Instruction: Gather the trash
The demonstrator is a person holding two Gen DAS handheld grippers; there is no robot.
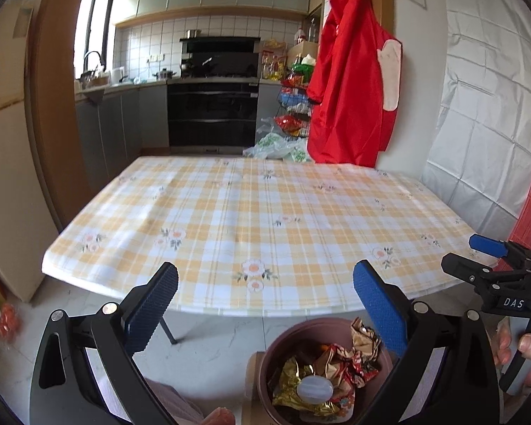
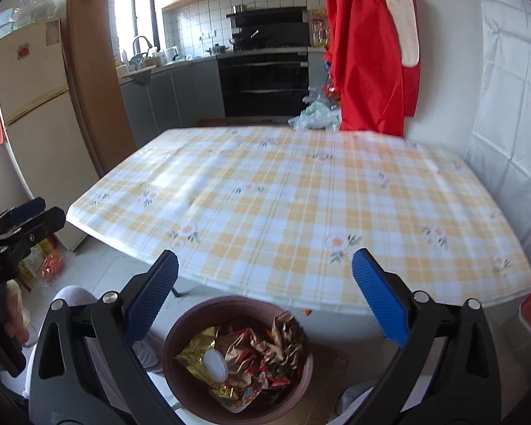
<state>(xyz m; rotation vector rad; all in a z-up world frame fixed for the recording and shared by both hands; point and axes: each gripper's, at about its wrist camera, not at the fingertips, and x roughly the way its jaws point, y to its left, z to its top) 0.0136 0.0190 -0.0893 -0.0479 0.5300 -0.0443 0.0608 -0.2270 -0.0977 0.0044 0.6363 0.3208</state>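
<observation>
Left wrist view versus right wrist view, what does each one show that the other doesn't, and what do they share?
Only the left wrist view shows the wire snack rack beside the red garment. Only the right wrist view shows the whole cream fridge, with the items stacked on top. Both show the checked tablecloth with nothing on it, the brown bin holding crumpled wrappers and a white cap, and each open gripper: the left gripper and the right gripper.

A table under a yellow-and-white checked floral cloth [image 1: 230, 212] stands on pale marble-look floor tiles [image 1: 209, 350]; a round brown bin [image 2: 180, 364] sits near it.
</observation>
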